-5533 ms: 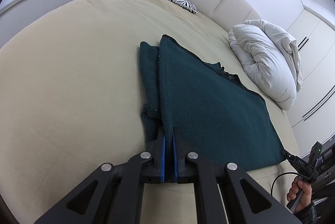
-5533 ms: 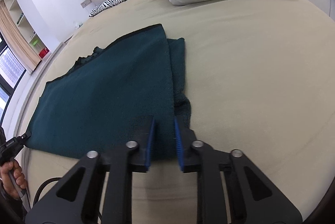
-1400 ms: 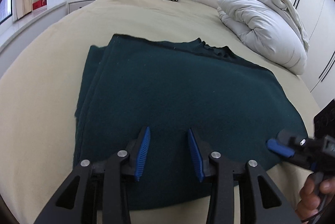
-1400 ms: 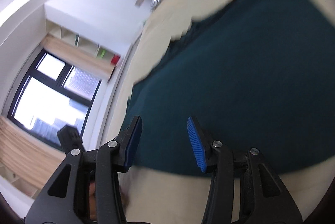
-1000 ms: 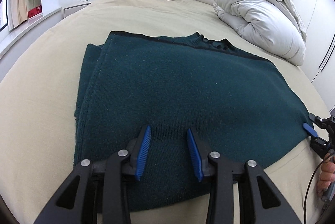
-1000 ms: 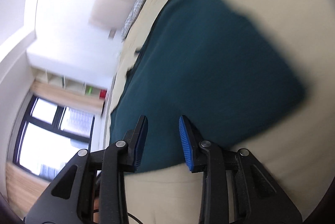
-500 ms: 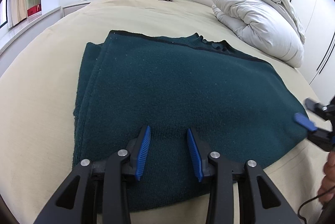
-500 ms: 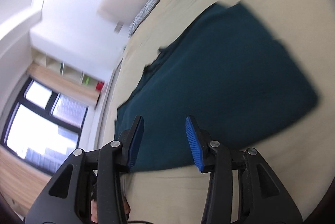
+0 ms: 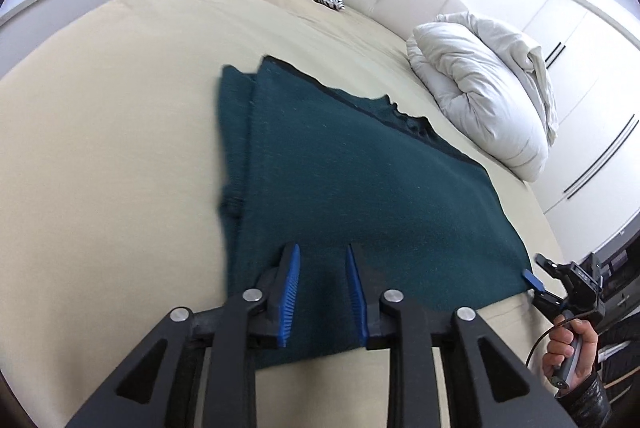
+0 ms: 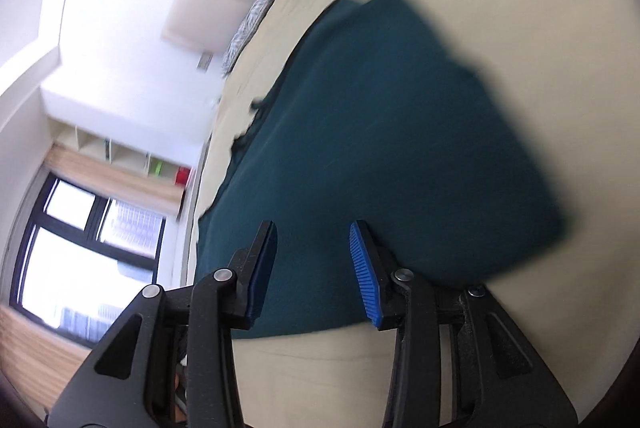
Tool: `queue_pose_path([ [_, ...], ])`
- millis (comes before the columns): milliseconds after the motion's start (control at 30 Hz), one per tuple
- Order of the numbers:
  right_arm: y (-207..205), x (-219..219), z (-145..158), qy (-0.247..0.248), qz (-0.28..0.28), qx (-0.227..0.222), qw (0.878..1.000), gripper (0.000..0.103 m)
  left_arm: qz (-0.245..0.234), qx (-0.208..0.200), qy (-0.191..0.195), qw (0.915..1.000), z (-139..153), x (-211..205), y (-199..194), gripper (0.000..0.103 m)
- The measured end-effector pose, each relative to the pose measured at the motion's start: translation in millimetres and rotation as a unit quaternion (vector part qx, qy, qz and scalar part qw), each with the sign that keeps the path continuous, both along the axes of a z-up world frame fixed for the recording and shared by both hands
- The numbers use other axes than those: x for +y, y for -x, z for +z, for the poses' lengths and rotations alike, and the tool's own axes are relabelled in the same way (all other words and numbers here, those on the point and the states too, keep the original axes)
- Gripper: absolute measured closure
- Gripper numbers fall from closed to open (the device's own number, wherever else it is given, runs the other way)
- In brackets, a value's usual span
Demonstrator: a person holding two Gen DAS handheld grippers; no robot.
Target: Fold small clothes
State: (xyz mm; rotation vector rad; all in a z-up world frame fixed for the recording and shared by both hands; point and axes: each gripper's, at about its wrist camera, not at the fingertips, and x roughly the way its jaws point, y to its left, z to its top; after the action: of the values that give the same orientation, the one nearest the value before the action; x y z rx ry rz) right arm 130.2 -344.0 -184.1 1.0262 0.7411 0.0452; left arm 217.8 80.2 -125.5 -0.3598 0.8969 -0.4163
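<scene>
Left wrist view: my left gripper (image 9: 320, 292) has slid sideways toward the sweater's (image 9: 360, 196) folded left edge since half a second ago. Jaws closing, pads clear of the knit, gripping nothing. Sweater lies flat on the bed (image 9: 112, 116), one side already folded in. Right gripper (image 10: 312, 268) hovers over the near hem at the other corner, jaws also closing, nothing pinched. I read this as both hands lining up on the hem for the next fold.
</scene>
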Motion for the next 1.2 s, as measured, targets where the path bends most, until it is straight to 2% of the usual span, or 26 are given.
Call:
queue_pose_path([
  [67, 20, -23, 13, 0.031, -0.033, -0.004, 0.999, 0.059, 0.011, -0.015, -0.009, 0.9998, 12, 3, 4, 0.06],
  [100, 32, -35, 18, 0.038, -0.043, -0.008, 0.998, 0.052, 0.015, -0.021, -0.01, 0.9996, 17, 3, 4, 0.058],
  [133, 37, -42, 23, 0.045, -0.055, -0.009, 0.997, 0.04, 0.016, -0.025, -0.008, 0.9995, 23, 1, 3, 0.057],
  [200, 42, -56, 28, 0.054, -0.074, -0.008, 0.996, 0.033, 0.008, -0.027, 0.0, 0.9996, 31, -10, -2, 0.057],
  [333, 26, -71, 22, 0.027, -0.06, 0.007, 0.998, 0.033, -0.014, -0.016, -0.009, 0.9997, 27, -49, -11, 0.057],
  [367, 36, -83, 18, 0.021, -0.049, 0.015, 0.998, 0.033, -0.016, -0.009, -0.009, 0.9998, 23, -56, -12, 0.057],
  [433, 21, -86, 10, 0.018, -0.038, 0.039, 0.998, 0.033, -0.018, 0.005, -0.017, 0.9997, 13, -70, -11, 0.057],
  [500, 15, -81, 3, 0.023, -0.041, 0.041, 0.998, 0.033, -0.031, 0.014, -0.049, 0.9982, 4, -92, -5, 0.057],
  [600, 32, -82, 15, 0.03, -0.038, 0.035, 0.998, 0.033, -0.046, -0.021, -0.12, 0.9914, 3, -123, 12, 0.048],
  [733, 34, -76, 20, 0.032, -0.019, 0.036, 0.999, 0.033, -0.054, -0.043, -0.15, 0.9862, 7, -137, 20, 0.046],
  [867, 29, -66, 26, 0.036, 0.001, 0.041, 0.998, 0.033, -0.055, -0.059, -0.153, 0.9849, 15, -137, 20, 0.046],
  [1067, 20, -58, 26, 0.025, 0.004, 0.05, 0.998, 0.033, -0.053, -0.068, -0.157, 0.9839, 25, -141, -7, 0.046],
  [1200, 16, -62, 22, 0.002, 0.008, 0.068, 0.998, 0.034, -0.042, -0.053, -0.153, 0.9859, 20, -140, -26, 0.046],
])
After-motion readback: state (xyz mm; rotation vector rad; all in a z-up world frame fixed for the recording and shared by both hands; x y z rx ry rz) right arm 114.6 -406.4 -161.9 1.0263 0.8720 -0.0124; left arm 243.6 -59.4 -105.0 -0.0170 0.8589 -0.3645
